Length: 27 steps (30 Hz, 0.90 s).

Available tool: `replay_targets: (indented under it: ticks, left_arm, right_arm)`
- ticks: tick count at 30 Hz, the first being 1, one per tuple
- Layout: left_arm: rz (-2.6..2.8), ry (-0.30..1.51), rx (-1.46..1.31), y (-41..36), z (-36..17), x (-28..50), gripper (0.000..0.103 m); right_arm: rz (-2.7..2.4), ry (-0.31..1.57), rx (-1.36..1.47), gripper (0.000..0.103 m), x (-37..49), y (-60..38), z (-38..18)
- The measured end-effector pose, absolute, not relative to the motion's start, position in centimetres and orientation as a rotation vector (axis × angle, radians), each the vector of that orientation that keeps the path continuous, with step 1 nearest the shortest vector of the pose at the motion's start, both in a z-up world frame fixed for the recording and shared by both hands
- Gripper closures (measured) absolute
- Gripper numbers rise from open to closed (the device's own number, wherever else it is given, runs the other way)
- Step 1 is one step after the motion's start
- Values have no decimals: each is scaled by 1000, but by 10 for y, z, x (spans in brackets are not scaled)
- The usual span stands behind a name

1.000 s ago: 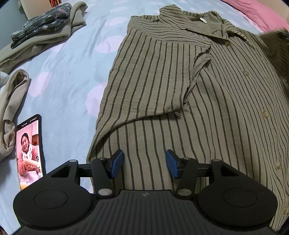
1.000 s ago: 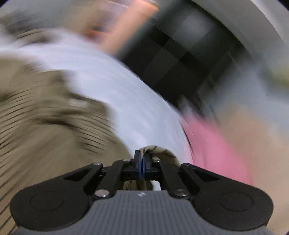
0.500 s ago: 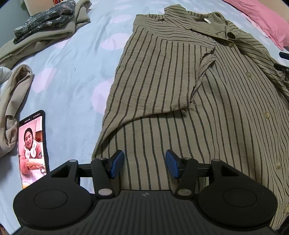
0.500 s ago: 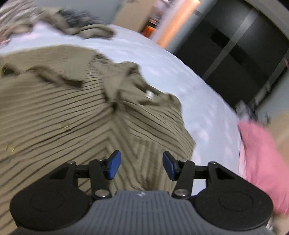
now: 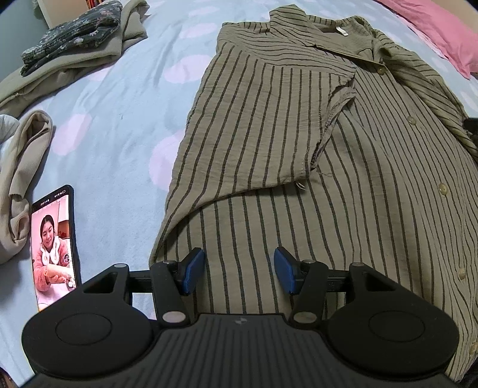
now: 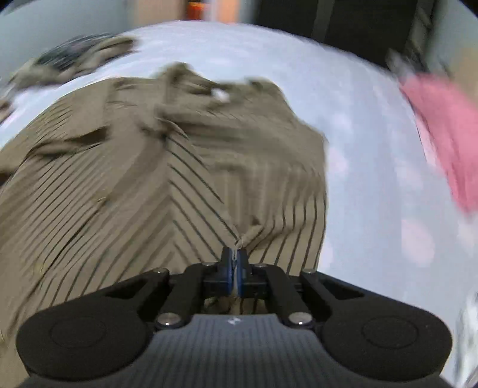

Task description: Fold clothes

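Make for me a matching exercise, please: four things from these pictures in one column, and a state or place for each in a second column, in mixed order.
1. left gripper
2. right gripper
3. phone
4. pink pillow

a. shut on striped shirt fabric
b. lies on the bed, screen lit
c. open, above the shirt's hem
d. beyond the shirt's collar

Pairs: 1-c, 2-a, 3-b, 4-d

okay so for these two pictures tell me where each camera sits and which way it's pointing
Left wrist view: on the left claw, above the hem of the striped shirt, looking toward its collar; its open blue fingers show, phone at left.
Right wrist view: on the right claw, low over the shirt's edge, facing the collar; its fingers show, shut on the fabric. Blurred.
Shared: the shirt, bedsheet, pink pillow.
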<state>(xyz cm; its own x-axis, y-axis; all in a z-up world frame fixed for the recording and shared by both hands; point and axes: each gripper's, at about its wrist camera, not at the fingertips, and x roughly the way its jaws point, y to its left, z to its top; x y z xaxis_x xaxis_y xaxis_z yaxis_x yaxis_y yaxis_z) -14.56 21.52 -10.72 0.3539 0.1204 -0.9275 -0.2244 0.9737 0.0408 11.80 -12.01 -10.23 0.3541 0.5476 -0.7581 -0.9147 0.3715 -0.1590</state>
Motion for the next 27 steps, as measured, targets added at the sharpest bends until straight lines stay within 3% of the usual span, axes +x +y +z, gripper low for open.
replay_targets:
  ticks: [7, 10, 12, 15, 20, 22, 25, 27]
  left_arm:
    - [223, 1189, -92, 213, -107, -146, 53]
    - [223, 1191, -91, 213, -108, -147, 53]
    - [222, 1190, -93, 214, -109, -147, 53]
    - [223, 1192, -97, 215, -110, -147, 53]
    - [224, 1191, -99, 216, -110, -148, 53]
    - [223, 1190, -98, 216, -111, -149, 53]
    - [226, 1191, -101, 217, -111, -149, 53]
    - [228, 1191, -99, 217, -111, -148, 53]
  right_arm:
    - [1034, 421, -849, 96, 79, -116, -96]
    - [983, 470, -857, 68, 85, -114, -99]
    - [988, 407, -872, 64, 81, -114, -99]
    - [1041, 340, -868, 63, 74, -112, -95]
    - [988, 443, -848, 62, 86, -102, -105]
    - [1007, 424, -882, 63, 82, -105, -105]
    - [1034, 394, -933, 98, 77, -110, -105]
    - [1052, 373, -966, 98, 73, -113, -105]
